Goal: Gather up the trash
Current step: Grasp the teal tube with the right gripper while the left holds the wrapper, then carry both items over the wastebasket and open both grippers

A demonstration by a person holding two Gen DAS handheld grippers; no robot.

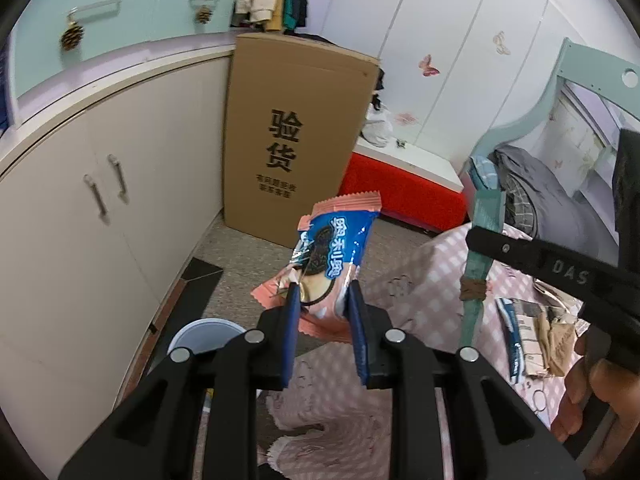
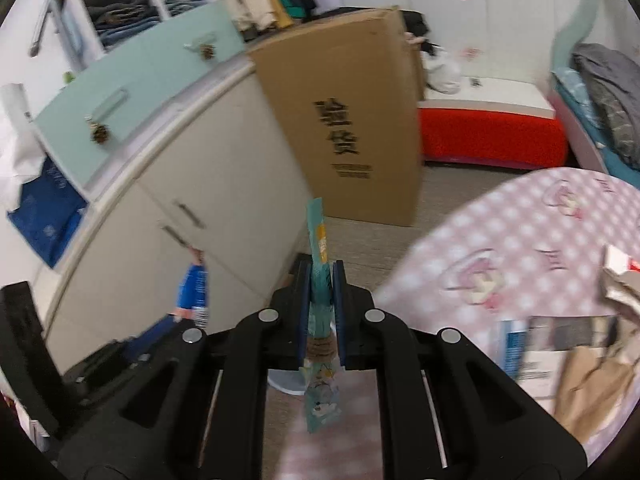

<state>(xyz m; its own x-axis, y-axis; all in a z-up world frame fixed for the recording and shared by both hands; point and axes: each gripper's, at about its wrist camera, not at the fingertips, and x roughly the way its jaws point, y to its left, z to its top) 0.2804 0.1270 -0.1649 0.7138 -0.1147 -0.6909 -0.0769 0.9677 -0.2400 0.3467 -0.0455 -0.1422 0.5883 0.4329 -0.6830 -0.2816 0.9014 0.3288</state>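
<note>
In the left wrist view my left gripper is shut on a blue and pink cookie wrapper, which stands up between its blue pads above the floor. A round white container sits on the floor below and to the left of it. In the right wrist view my right gripper is shut on a slim teal packet with twine wound round its lower part. The same teal packet shows at the right of the left wrist view, held in the black right gripper. The cookie wrapper appears blurred at the left.
A tall cardboard box leans on the beige cabinet. The pink checked table carries more paper and packets. A red bench and a bed lie beyond. A hand holds the right gripper.
</note>
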